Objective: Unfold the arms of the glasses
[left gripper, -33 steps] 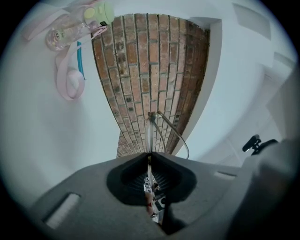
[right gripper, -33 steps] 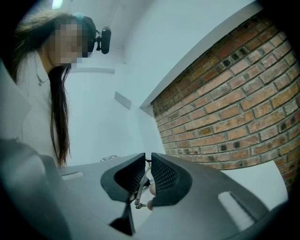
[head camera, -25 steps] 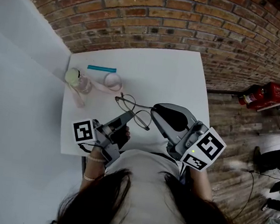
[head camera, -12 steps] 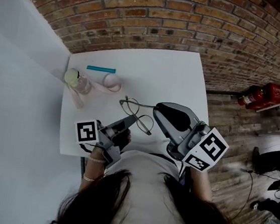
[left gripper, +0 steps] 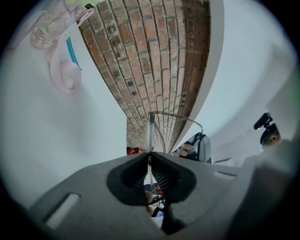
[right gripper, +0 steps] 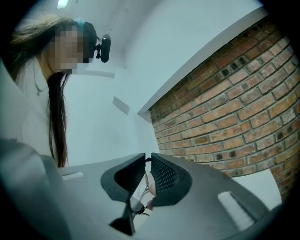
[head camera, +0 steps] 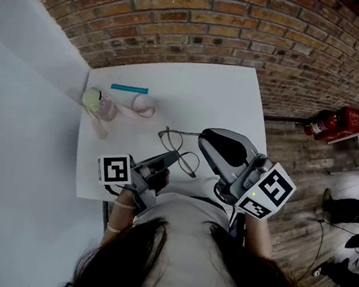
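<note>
Presently: glasses (head camera: 180, 147), thin wire frame with rounded lenses, held over the white table (head camera: 231, 94). Left gripper (head camera: 173, 156), grey with ribbed pads, clamped on the frame. Right gripper (head camera: 204, 136) pinched on one wire arm. Clear bottle (head camera: 100, 104), blue stick (head camera: 130, 89) and pink loop (head camera: 144, 106) lie beyond.

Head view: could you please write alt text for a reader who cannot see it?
Seen from above, a person holds wire-framed glasses over a white table, the left claw and right claw each shut on them. A small bottle, a teal stick and a pink strap sit at its far left corner.
</note>
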{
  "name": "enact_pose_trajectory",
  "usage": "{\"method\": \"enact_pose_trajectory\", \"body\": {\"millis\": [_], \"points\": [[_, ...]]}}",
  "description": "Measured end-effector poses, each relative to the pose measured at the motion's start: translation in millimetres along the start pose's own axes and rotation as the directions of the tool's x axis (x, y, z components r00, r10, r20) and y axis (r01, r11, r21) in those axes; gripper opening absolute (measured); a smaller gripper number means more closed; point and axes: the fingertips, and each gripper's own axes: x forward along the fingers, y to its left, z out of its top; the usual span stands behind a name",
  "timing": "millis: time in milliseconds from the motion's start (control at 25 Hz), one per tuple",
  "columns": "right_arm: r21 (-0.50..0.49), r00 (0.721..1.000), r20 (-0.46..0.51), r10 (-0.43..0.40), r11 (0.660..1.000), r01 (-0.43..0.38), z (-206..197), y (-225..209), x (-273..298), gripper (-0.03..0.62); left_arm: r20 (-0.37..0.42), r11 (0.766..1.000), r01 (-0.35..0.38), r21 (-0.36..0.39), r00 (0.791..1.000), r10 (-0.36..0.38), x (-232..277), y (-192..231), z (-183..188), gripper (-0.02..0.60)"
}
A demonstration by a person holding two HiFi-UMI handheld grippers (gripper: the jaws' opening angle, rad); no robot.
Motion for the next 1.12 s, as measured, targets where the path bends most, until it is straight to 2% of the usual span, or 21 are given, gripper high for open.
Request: {"method": "enact_pose_trajectory", "body": {"millis": [120,320,440,640,800,960,1120], "points": [[-0.005,1.0,0.0,-0.004,1.0,0.004,2,0,-1,0.046,-0.006,0.999,0.025,-0.032,1.0,-0.025,4,-7,-4,0.021],[-0.011,1.0,0.006,-0.01,1.0,0.01,4,-2,-2,0.046,-0.048,1.0,0.007,-0.002,0.999,-0.007,5,-1,-11,0.021],[-0.013,1.0,0.007,-0.014,1.0,0.014,5,-2,-3,0.046,-0.06,0.999,0.022,-0.026,0.998,-0.023,8,-4,-16,0.021],[-0.011,1.0,0.012,-0.02,1.0,0.02,7,-4,-4,0.046,-0.103,0.999,-0.02,0.041,0.994,0.025,6,4,-20,0.021],[-0.008,0.999,0.015,-0.029,1.0,0.029,8,-7,-6,0.047,-0.115,1.0,-0.006,0.0,0.993,0.006,10,-1,-27,0.021],[-0.005,0.999,0.017,-0.036,0.999,0.036,8,-8,-6,0.048,-0.151,0.996,-0.035,0.08,0.987,0.047,7,7,-27,0.021],[-0.004,0.999,0.019,-0.041,0.999,0.042,7,-10,-6,0.048,-0.172,0.995,-0.035,0.098,0.984,0.052,8,9,-29,0.021]]}}
